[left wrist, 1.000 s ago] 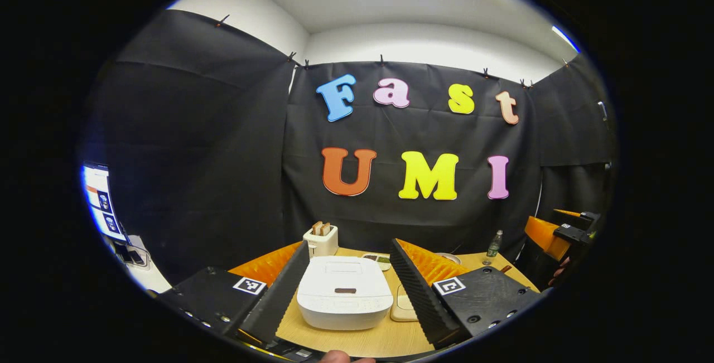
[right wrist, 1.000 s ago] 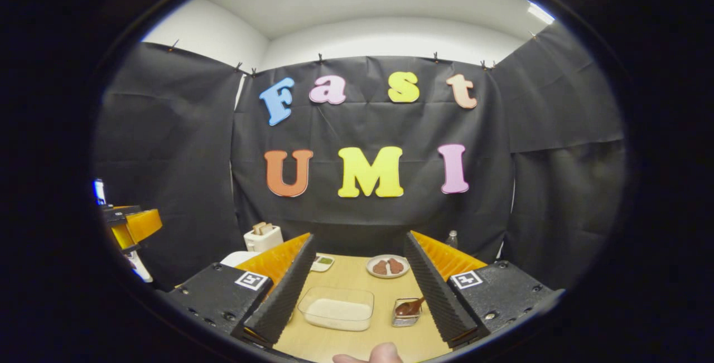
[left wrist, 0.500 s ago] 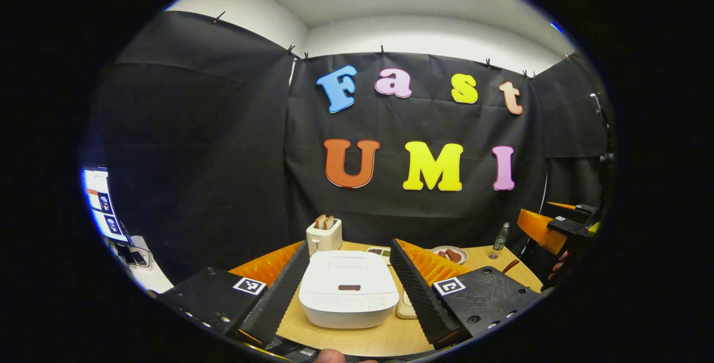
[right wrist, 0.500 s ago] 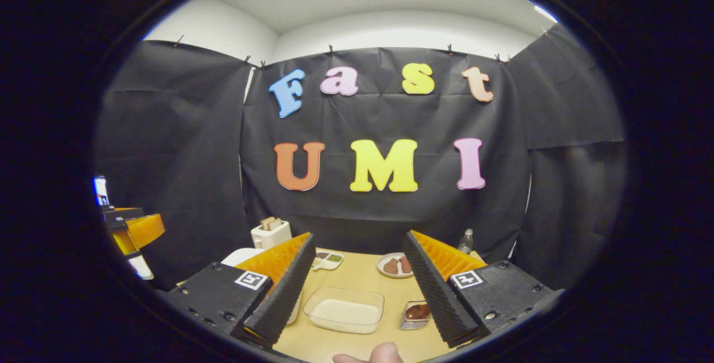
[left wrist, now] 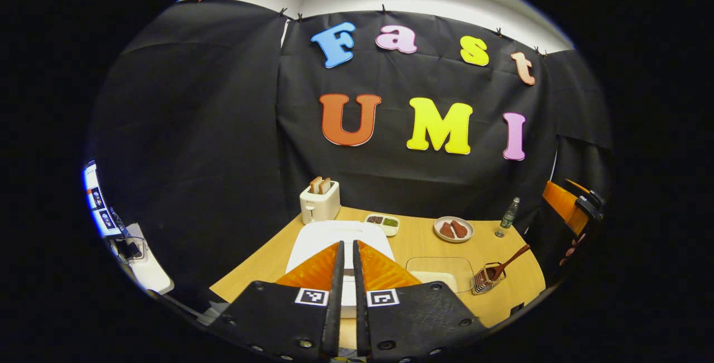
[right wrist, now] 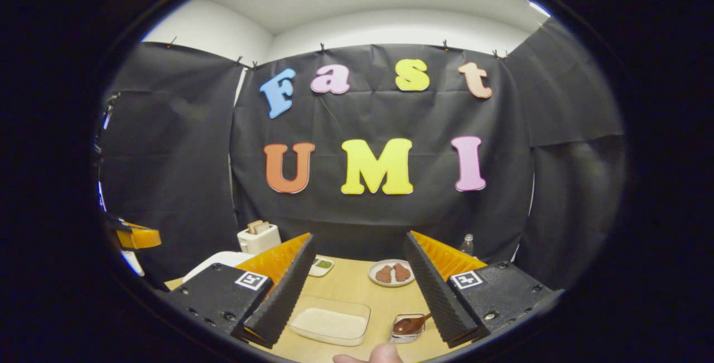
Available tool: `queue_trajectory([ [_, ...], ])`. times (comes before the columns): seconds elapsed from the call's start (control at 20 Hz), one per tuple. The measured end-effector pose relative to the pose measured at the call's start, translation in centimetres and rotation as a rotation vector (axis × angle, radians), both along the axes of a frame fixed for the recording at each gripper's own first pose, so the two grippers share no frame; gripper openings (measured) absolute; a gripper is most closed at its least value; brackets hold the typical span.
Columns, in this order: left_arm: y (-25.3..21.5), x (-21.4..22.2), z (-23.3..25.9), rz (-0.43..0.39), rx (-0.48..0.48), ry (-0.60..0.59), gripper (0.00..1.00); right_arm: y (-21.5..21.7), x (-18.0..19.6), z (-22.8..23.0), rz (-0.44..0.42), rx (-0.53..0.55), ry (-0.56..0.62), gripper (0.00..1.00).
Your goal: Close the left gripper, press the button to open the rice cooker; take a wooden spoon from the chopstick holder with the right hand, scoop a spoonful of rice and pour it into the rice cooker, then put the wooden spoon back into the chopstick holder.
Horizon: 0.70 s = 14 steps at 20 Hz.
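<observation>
- Step one in hand: left gripper (left wrist: 346,251) nearly closed, empty, poised above rice cooker (left wrist: 318,235).
- Next, I judge: press the button.
- Right gripper (right wrist: 357,274) wide apart, empty; wooden spoon (right wrist: 410,325) in chopstick holder (right wrist: 407,328).

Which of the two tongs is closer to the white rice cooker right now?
Left. The left tongs, closed, hang directly above the rice cooker lid. The right tongs, open, are off to the side, facing the rice container and wooden spoon.

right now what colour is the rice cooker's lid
White; the rice cooker shows best in the left gripper view, beyond the shut left gripper.
</observation>
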<state>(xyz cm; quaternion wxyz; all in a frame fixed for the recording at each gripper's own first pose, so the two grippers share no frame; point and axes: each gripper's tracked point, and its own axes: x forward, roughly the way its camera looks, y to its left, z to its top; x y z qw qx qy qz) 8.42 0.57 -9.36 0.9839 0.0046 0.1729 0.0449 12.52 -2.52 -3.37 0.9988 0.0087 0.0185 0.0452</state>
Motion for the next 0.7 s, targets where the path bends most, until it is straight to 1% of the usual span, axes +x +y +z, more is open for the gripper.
queue_trajectory([
  [0.1,-0.8,1.1,-1.9,-0.016,-0.016,0.066,0.00,-1.6,2.0,-1.3,-0.012,0.002,0.026,1.00],
  [0.25,-0.8,3.4,-4.1,-0.017,-0.033,0.134,0.01,-3.0,4.7,-3.0,-0.005,0.015,0.053,1.00],
  [0.4,0.8,5.7,-6.4,0.040,-0.028,0.209,0.00,-4.6,6.4,-5.1,-0.001,0.028,0.108,1.00],
  [0.5,1.5,6.7,-9.0,0.052,-0.032,0.290,0.01,-5.6,6.8,-5.9,-0.013,0.040,0.145,1.00],
  [0.65,3.0,7.3,-13.4,0.073,-0.045,0.409,0.01,-7.1,6.9,-6.0,-0.063,0.051,0.158,1.00],
  [0.7,3.3,7.4,-14.1,0.076,-0.056,0.429,0.00,-7.4,6.9,-5.9,-0.074,0.057,0.156,1.00],
])
